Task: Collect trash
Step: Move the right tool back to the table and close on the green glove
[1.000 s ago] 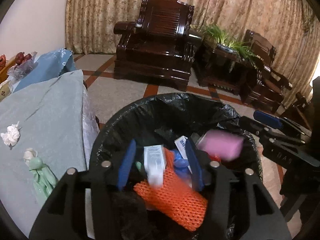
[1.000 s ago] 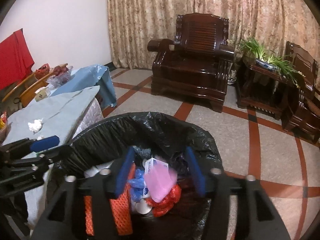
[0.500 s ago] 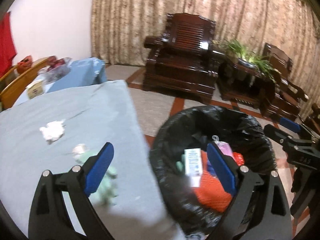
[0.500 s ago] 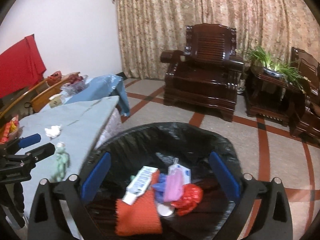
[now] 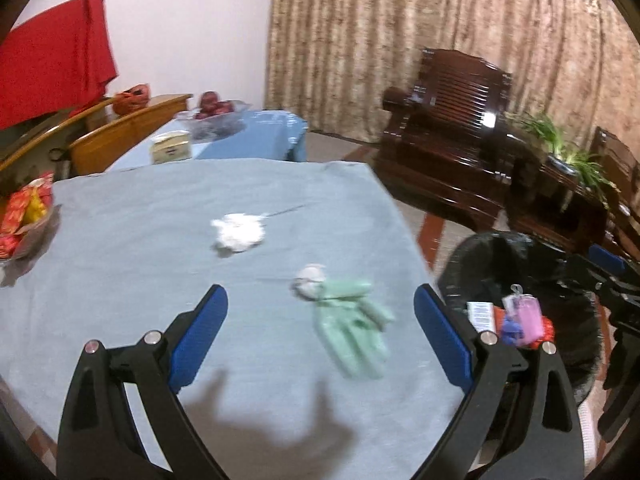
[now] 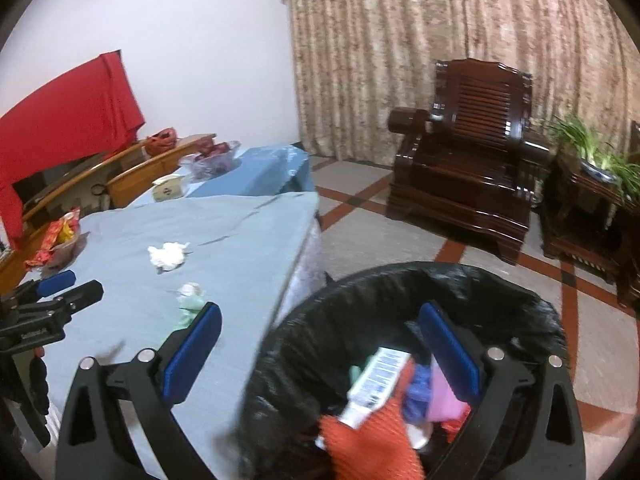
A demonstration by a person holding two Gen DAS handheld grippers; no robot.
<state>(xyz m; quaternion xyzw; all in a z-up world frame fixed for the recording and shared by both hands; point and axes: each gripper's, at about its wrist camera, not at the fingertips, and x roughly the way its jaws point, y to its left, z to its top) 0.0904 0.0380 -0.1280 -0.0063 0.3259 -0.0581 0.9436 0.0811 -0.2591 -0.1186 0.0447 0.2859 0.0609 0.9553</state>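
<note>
Both claws, left (image 5: pixel 318 328) and right (image 6: pixel 320 350), are spread, empty. Bin (image 6: pixel 520 292) is part-filled (tube, netting); tissue (image 5: pixel 239 233) at 11 o'clock and glove (image 5: pixel 352 332) at 1 remain uncollected.

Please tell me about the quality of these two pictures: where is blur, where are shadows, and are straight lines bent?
Left wrist view: the green glove on the table is smeared by motion; the left tool casts a dark shadow on the cloth below it. Right wrist view: the trash bin rim and the orange net inside are blurred; the floor's red lines curve, a fisheye effect. Both views have dark round corners.
</note>
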